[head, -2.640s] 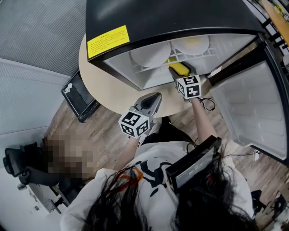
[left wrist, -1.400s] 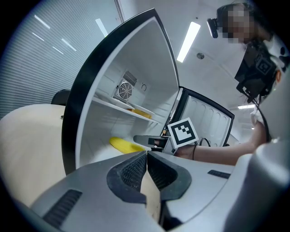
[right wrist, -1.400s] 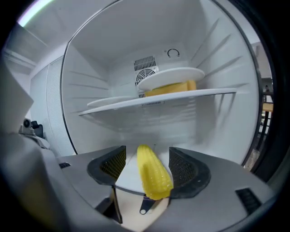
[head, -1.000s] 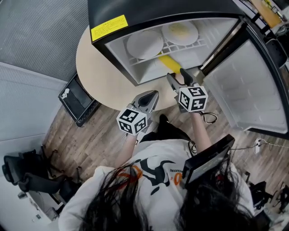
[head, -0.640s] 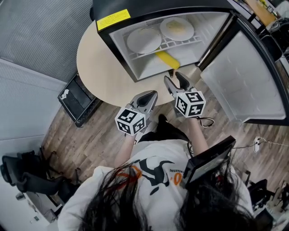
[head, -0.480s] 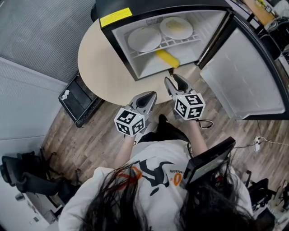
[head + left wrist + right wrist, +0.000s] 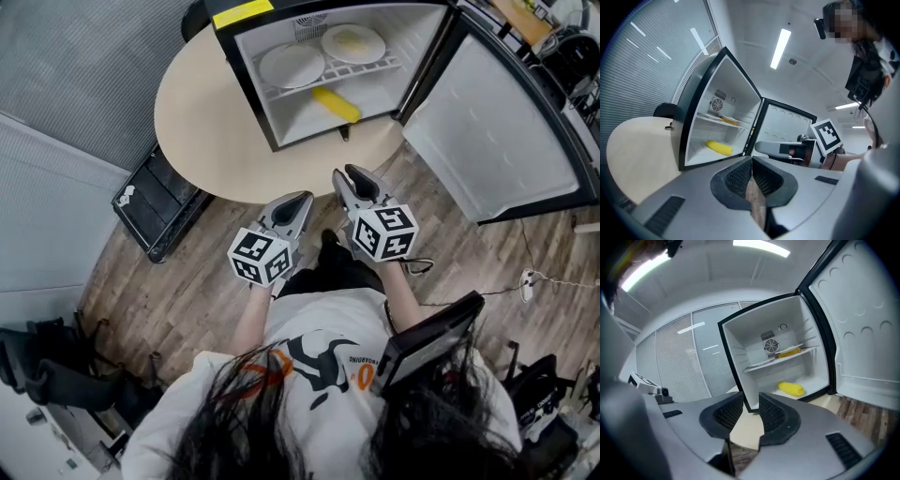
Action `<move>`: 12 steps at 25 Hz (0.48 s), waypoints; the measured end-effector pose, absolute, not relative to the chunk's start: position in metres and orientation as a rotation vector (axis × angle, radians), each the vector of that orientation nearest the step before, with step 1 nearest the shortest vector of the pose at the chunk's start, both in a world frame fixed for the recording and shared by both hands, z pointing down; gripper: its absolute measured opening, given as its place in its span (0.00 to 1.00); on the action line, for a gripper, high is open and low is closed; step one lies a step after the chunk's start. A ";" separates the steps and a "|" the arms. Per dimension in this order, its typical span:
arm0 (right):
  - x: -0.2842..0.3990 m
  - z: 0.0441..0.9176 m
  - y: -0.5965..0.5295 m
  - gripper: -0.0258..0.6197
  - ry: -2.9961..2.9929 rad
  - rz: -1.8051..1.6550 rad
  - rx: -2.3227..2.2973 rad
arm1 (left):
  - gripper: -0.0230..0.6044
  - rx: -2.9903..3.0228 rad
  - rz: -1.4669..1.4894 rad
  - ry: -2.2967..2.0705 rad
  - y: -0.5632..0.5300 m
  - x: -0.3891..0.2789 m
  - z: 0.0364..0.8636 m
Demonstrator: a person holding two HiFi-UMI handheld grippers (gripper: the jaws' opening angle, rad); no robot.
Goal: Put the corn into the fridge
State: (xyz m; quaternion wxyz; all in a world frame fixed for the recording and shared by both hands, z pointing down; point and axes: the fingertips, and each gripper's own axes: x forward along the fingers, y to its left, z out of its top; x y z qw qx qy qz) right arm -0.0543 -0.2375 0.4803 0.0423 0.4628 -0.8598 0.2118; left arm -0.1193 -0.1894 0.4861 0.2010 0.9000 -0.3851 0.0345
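Note:
The yellow corn [image 7: 336,104] lies alone on the floor of the small open fridge [image 7: 246,75], below the wire shelf. It also shows in the left gripper view as corn [image 7: 719,147] and in the right gripper view as corn [image 7: 791,388]. Both grippers hang in front of the table, well back from the fridge. My left gripper [image 7: 298,200] is shut with nothing in it, its pads meeting [image 7: 751,161]. My right gripper [image 7: 349,176] is closing, with a narrow gap left between its pads [image 7: 751,406] and nothing between them.
The fridge stands on a round beige table [image 7: 202,122]. Its door [image 7: 497,122] is swung wide open to the right. Two plates [image 7: 292,66] [image 7: 353,42] rest on the shelf. A black box [image 7: 155,211] sits on the wooden floor at left.
The right gripper let go of the corn inside the fridge. Both grippers have pulled back from the fridge towards the person, and the right jaws have narrowed. The corn has stayed put.

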 end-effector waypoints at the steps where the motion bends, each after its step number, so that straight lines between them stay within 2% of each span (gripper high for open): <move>1: -0.054 0.481 -0.230 0.22 -2.624 0.649 1.414 | 0.06 2.512 0.090 -1.074 -0.184 -0.119 0.487; 12: -0.042 0.477 -0.184 0.15 -2.583 0.573 1.457 | 0.06 2.508 0.039 -1.076 -0.155 -0.116 0.482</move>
